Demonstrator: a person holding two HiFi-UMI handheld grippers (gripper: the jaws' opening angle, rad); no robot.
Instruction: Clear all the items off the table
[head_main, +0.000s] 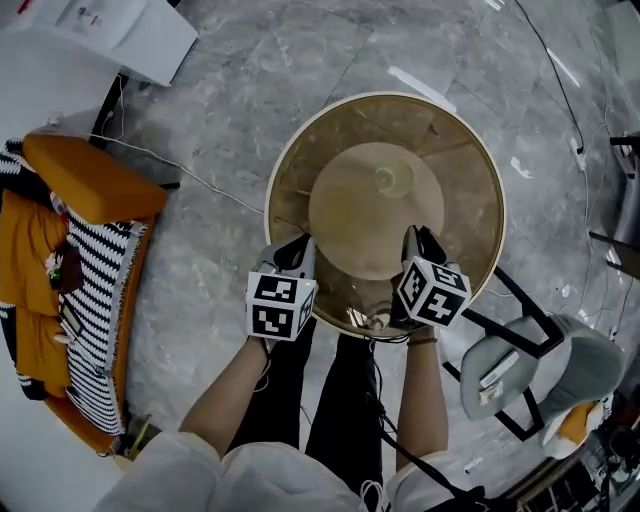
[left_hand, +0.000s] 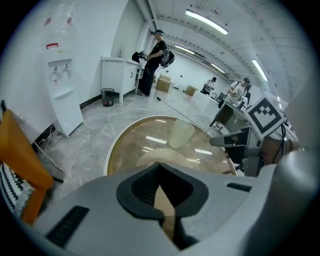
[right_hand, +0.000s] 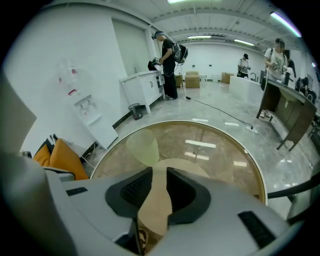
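A round glass table (head_main: 290, 150) carries a round tan mat (head_main: 370, 220), and a clear glass cup (head_main: 393, 180) stands on the mat's far part. My left gripper (head_main: 300, 248) sits at the mat's near-left edge, my right gripper (head_main: 415, 240) at its near-right edge. In the left gripper view the gripper (left_hand: 160, 167) has its tips touching, with the mat (left_hand: 145, 157) and cup (left_hand: 180, 134) beyond. In the right gripper view the gripper (right_hand: 154, 172) stands slightly apart over the mat (right_hand: 195, 167), which shows through the gap. The cup (right_hand: 142, 147) is ahead to the left.
An orange cushion on striped fabric (head_main: 90, 185) lies on the floor to the left. A grey chair (head_main: 530, 370) stands at the near right, a white box (head_main: 130, 30) at the far left. Cables cross the floor. People stand far back in the room (right_hand: 167, 55).
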